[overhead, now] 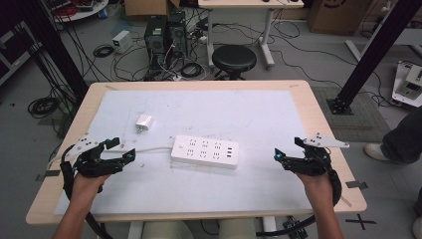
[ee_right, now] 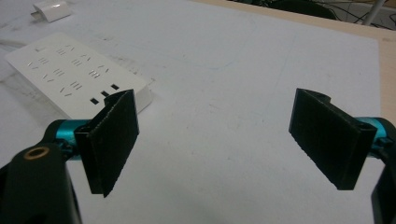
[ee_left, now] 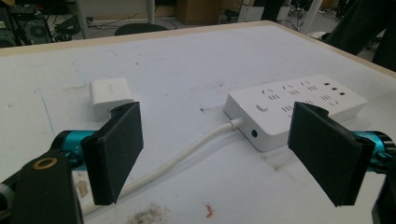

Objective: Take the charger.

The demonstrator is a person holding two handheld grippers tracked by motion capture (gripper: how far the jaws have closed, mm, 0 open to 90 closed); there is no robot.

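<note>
Power strip (overhead: 205,151): white, with dark slots in rows; cord (ee_left: 187,156) white. Charger block (overhead: 143,122): white. Table (overhead: 318,107): pale wood rim; mat (overhead: 239,112) white, smudged. Both grippers' pads (ee_left: 119,151) black, with teal fittings.

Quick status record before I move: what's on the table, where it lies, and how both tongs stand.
surface: pale grey mat on a light wooden table
power strip: white rectangular plastic power strip, flat at mid-table, its white cable running toward the left
charger: small white cube-shaped plug adapter, beyond the strip's left end, apart from it
left tongs: open, nothing between the jaws, at the mat's left edge
right tongs: open, nothing between the jaws, right of the strip
contact: neither tongs touch the strip or adapter
</note>
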